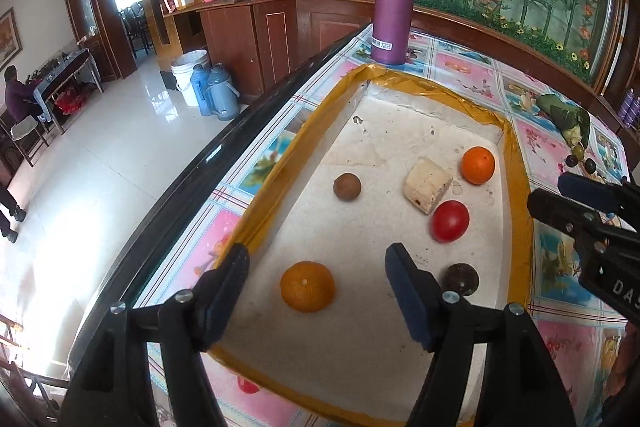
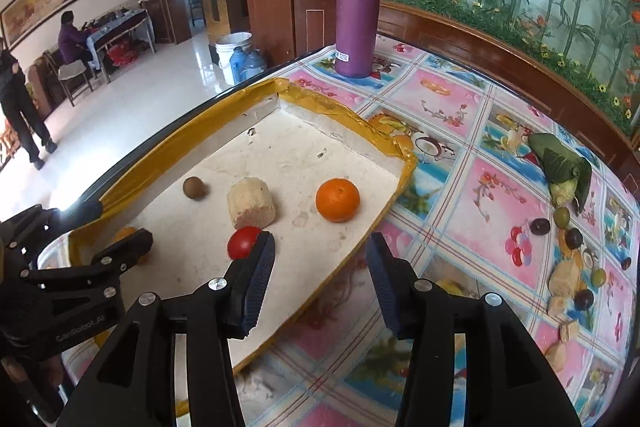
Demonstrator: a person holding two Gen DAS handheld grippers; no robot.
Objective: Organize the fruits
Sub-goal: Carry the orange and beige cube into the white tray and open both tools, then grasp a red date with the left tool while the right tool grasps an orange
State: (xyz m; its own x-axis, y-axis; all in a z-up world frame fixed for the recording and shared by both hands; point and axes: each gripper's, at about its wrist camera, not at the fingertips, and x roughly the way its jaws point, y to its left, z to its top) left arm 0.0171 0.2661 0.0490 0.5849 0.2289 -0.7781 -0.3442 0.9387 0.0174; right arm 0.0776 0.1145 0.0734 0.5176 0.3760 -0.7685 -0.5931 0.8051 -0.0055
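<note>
White foam tray (image 1: 360,339) with yellow-taped rim, on the tabletop (image 1: 472,75). Left wrist view: left hand-held gripper (image 1: 316,267) open and empty; a mandarin (image 1: 307,286) lies in the tray between its fingers, untouched. Beyond the fingertips: brown fruit (image 1: 347,187), pale chunk (image 1: 427,184), tomato (image 1: 450,221), orange (image 1: 477,165); dark fruit (image 1: 461,279) beside the right finger. Right wrist view: right hand-held gripper (image 2: 320,255) parted, holding nothing, over the tray's edge; the tomato just behind its left fingertip, leftover fruits (image 2: 576,239) on the tabletop to its right.
</note>
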